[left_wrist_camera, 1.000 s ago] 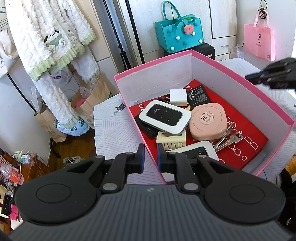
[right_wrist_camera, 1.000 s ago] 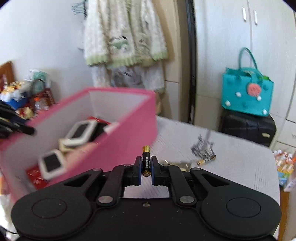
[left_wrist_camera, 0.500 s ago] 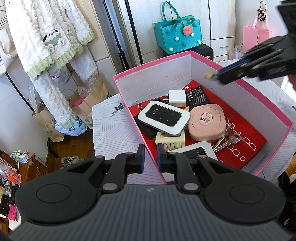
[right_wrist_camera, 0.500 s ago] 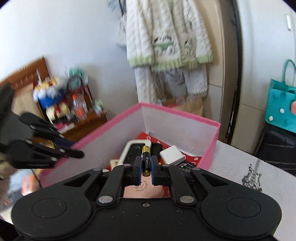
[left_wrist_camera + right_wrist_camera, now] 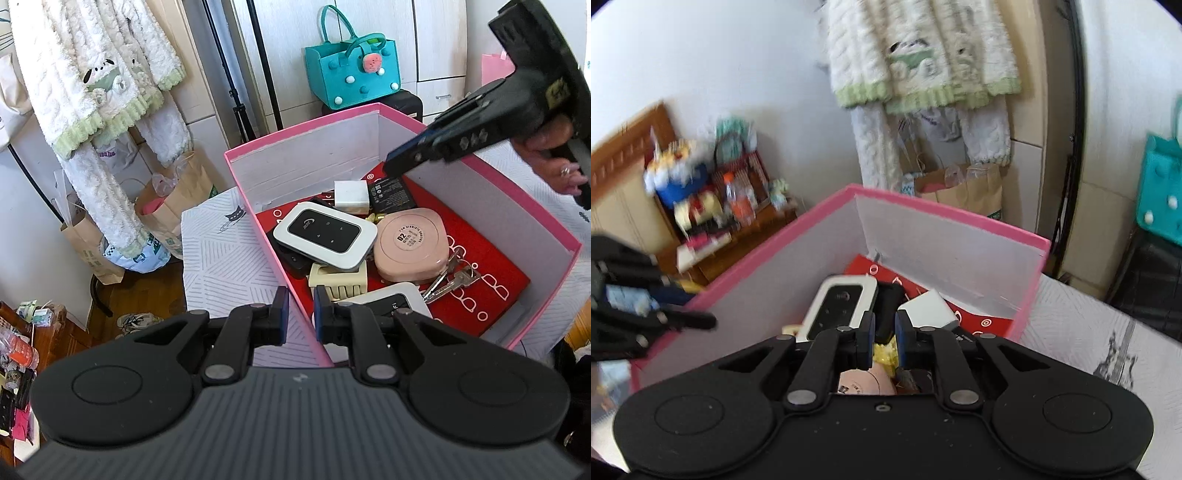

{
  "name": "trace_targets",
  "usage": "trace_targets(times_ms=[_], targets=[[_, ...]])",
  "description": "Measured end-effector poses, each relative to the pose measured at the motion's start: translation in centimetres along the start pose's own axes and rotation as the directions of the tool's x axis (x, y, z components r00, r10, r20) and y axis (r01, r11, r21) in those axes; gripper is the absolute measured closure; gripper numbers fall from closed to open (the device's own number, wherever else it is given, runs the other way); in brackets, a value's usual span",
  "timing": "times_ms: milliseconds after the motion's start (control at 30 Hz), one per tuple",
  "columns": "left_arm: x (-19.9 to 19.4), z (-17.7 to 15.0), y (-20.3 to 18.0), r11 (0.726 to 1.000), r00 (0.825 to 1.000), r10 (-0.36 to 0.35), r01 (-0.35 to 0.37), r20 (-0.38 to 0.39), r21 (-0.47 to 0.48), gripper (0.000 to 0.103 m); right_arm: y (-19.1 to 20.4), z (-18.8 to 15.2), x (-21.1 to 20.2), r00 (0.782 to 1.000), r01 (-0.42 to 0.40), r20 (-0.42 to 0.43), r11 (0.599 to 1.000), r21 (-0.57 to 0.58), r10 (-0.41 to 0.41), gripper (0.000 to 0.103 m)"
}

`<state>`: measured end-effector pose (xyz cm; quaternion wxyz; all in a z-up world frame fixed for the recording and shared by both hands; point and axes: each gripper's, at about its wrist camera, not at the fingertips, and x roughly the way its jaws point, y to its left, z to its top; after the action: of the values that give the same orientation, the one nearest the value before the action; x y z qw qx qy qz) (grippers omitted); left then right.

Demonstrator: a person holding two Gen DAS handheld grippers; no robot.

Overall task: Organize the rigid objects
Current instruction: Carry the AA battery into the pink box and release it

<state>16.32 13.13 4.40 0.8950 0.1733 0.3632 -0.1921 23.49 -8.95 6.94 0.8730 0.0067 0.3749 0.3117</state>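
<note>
A pink box [image 5: 535, 206] with a white inside stands on the table and holds a white-and-black router [image 5: 325, 236], a pink round case [image 5: 410, 243], a white charger [image 5: 351, 195], a black battery pack [image 5: 391, 192], keys [image 5: 450, 280] and a cream clip [image 5: 338, 282]. My left gripper [image 5: 299, 317] straddles the box's near wall, jaws a little apart, not clamped. My right gripper [image 5: 884, 336] is over the box interior, slightly open and empty; in the left wrist view its fingertips [image 5: 397, 162] hover above the battery pack. The AA battery is not in sight.
The table has a white patterned cloth [image 5: 218, 258]. Paper bags [image 5: 173, 199] and hanging clothes [image 5: 103, 92] are to the left. A teal bag [image 5: 351, 74] sits on a black case behind. A cluttered wooden shelf [image 5: 713, 221] is beyond the box.
My right gripper moved over the box and lowered toward its contents. The AA battery it held is gone from its jaws, which are now slightly apart. The left gripper has not moved.
</note>
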Motion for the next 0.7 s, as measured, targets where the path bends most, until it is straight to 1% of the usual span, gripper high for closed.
trace_targets(times_ms=[67, 167, 233, 333, 500, 567, 700], targets=[[0.0, 0.0, 0.0, 1.000, 1.000, 0.000, 0.000, 0.001, 0.004, 0.090, -0.7, -0.2, -1.1, 1.000, -0.018, 0.022, 0.999, 0.037, 0.017, 0.086], [-0.1, -0.2, 0.1, 1.000, 1.000, -0.002, 0.002, 0.005, -0.001, 0.090, -1.6, -0.8, -3.2, 0.998, 0.001, 0.057, 0.997, 0.073, -0.005, 0.086], [-0.1, -0.3, 0.1, 1.000, 1.000, -0.003, 0.003, 0.007, -0.003, 0.090, -2.3, -1.6, -4.8, 0.995, 0.042, 0.084, 0.995, 0.091, -0.050, 0.085], [-0.1, -0.3, 0.2, 1.000, 1.000, -0.004, 0.004, 0.008, -0.006, 0.090, -3.5, -2.6, -6.9, 0.988, 0.108, 0.099, 0.986, 0.125, -0.120, 0.083], [-0.2, -0.2, 0.2, 1.000, 1.000, -0.005, 0.005, 0.008, -0.012, 0.090, -6.4, -5.2, -9.2, 0.969, 0.215, 0.077, 0.956, 0.201, -0.235, 0.081], [-0.2, -0.1, 0.2, 1.000, 1.000, -0.005, 0.005, 0.007, -0.012, 0.090, -7.5, -6.2, -9.7, 0.964, 0.240, 0.057, 0.944, 0.226, -0.259, 0.080], [-0.1, -0.1, 0.2, 1.000, 1.000, -0.003, 0.003, 0.007, -0.012, 0.090, -8.9, -8.3, -9.6, 0.958, 0.278, 0.003, 0.930, 0.242, -0.287, 0.072]])
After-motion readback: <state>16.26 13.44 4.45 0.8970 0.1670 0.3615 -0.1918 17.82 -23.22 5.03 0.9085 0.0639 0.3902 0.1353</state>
